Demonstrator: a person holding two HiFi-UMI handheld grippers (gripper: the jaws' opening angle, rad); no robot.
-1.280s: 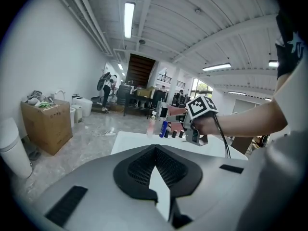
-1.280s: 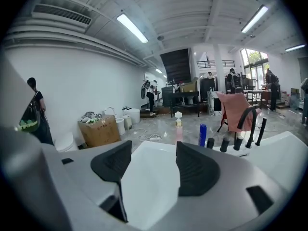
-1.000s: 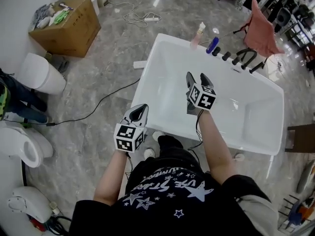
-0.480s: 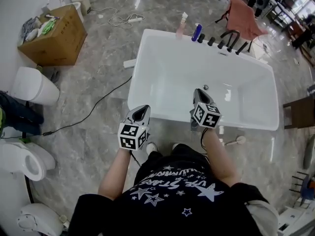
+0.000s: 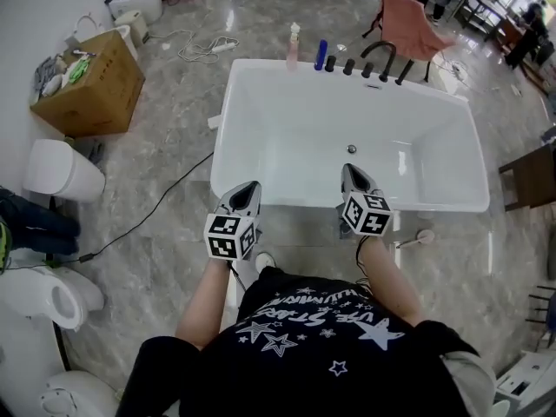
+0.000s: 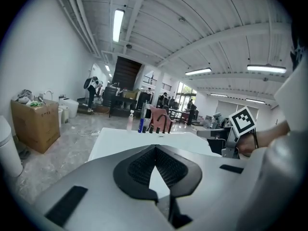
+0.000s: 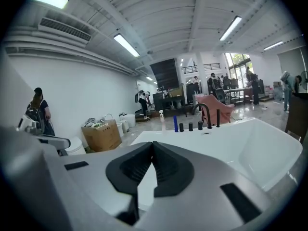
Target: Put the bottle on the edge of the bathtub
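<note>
A white bathtub [image 5: 295, 204] lies ahead of me. On its far rim stand a pale pink pump bottle [image 5: 294, 45] and a blue bottle [image 5: 321, 55], beside black tap fittings [image 5: 373, 62]. My left gripper [image 5: 247, 188] hovers just short of the near rim, jaws shut and empty. My right gripper [image 5: 351, 173] is at the near rim, also shut with nothing in it. The left gripper view shows the pink bottle [image 6: 130, 121] and the tub [image 6: 120, 139] far beyond the shut tips. The right gripper view shows the same pink bottle [image 7: 161, 115] far off.
A cardboard box [image 5: 87, 85] with clutter stands at the left, with toilets [image 5: 56, 170] along the wall. A black cable [image 5: 148, 217] runs over the marble floor. A pink chair [image 5: 407, 26] stands behind the tub. People stand far back [image 7: 37, 110].
The right gripper has drawn back from over the tub's middle to its near rim, and its jaws have gone from open to shut. The left gripper kept its place.
</note>
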